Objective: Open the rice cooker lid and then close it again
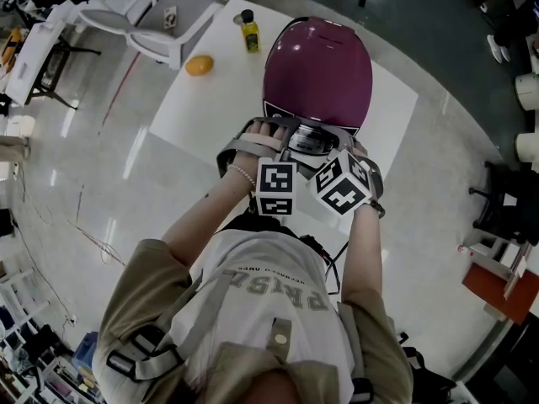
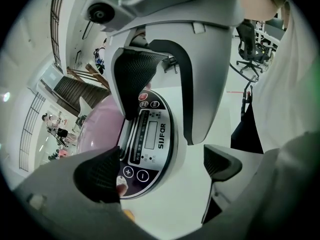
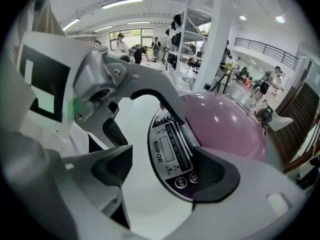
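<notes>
My left hand-held gripper (image 2: pixel 160 171) and right hand-held gripper (image 3: pixel 164 173) hung open, holding nothing, over the control panel (image 2: pixel 150 134) of the closed purple rice cooker (image 1: pixel 317 74). Its hard, glossy lid (image 3: pixel 225 121) looked slippery; the front edge seemed the likeliest hold. It sat on a white worktop (image 1: pixel 194 108) above a shiny floor (image 1: pixel 126 183).

A white worktop (image 1: pixel 189 108) stood on a glossy pale floor (image 1: pixel 93 183); on its far part lay a small orange fruit (image 1: pixel 199 66), and a yellow bottle (image 1: pixel 249 34) with a dark cap stood upright near the fruit without touching it. Beyond the worktop's far left corner was a white chair (image 1: pixel 143 15), and a red-orange panel (image 1: pixel 497 289) lay off at the right edge. Farther off in the room were a black office chair (image 2: pixel 248 59) and a dark staircase (image 2: pixel 75 89)
</notes>
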A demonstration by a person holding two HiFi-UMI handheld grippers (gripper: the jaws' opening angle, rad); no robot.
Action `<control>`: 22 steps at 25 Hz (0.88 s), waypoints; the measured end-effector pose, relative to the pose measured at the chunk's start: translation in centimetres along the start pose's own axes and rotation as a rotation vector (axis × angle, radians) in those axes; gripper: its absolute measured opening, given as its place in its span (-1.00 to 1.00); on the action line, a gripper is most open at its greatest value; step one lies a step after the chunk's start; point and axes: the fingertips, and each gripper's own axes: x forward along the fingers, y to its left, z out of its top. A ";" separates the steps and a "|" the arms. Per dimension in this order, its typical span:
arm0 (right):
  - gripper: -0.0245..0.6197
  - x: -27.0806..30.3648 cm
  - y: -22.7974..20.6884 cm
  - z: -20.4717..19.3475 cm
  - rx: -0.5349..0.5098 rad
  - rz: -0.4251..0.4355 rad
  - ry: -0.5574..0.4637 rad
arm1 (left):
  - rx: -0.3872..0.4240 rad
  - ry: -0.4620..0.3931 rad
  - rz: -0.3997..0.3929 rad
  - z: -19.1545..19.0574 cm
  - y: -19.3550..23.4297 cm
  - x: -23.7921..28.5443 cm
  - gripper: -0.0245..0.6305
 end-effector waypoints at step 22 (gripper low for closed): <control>0.18 0.1 -0.4 0.6 0.047 -0.001 -0.002 | -0.011 -0.005 -0.038 -0.1 0.4 -0.2 0.71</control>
